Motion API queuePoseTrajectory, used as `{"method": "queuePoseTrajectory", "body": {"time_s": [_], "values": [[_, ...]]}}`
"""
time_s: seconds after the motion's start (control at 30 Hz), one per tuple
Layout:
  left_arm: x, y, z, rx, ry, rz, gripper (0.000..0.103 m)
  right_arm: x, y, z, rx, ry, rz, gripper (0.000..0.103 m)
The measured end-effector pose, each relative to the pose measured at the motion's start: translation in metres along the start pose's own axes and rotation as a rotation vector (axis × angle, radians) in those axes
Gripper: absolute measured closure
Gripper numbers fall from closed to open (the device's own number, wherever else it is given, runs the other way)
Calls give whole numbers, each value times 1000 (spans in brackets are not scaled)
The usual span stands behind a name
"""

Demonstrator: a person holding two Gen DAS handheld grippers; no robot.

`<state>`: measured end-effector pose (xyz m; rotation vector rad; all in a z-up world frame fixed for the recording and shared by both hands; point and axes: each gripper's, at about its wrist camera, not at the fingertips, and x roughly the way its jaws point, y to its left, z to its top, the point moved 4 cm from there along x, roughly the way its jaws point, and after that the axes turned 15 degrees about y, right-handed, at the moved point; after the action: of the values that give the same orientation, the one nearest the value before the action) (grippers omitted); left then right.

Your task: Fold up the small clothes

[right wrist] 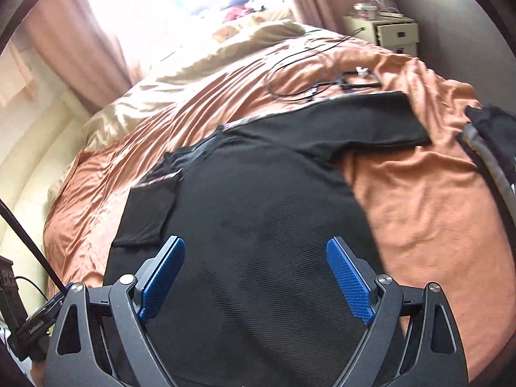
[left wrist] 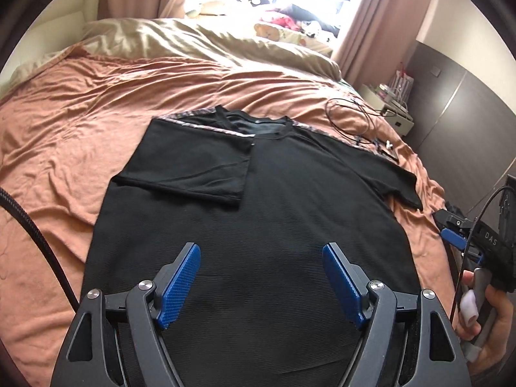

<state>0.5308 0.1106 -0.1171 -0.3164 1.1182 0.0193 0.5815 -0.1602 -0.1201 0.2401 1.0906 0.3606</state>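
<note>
A black T-shirt with patterned shoulder trim lies flat on the bed, collar away from me. Its left sleeve is folded in over the chest; its right sleeve lies spread out. My left gripper is open and empty, above the shirt's lower body. The right gripper shows at the right edge of the left wrist view, beside the shirt. In the right wrist view my right gripper is open and empty over the shirt; the spread sleeve lies ahead to the right.
The orange bedspread covers the bed, with a beige duvet at the far end. Black cables and small devices lie near the shirt's right shoulder, also seen in the right wrist view. A bedside cabinet stands by the curtain.
</note>
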Motion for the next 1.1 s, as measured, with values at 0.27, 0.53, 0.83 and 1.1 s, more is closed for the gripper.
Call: {"method": "queuePoseTrajectory", "body": {"time_s": [0.27,0.53,0.83,1.1], "values": [[18,-40,17,70,8,-10,24,-6,-44,3,112,-39,0,14],[50,-70,48,97,15,-36,24,1,-89,13,243,-99,24,15],[109,-122,86,179,64,-63,37,25,-135,38,384,-123,112,28],[162,-160,117,239,116,-89,53,65,-167,65,478,-111,265,47]]}}
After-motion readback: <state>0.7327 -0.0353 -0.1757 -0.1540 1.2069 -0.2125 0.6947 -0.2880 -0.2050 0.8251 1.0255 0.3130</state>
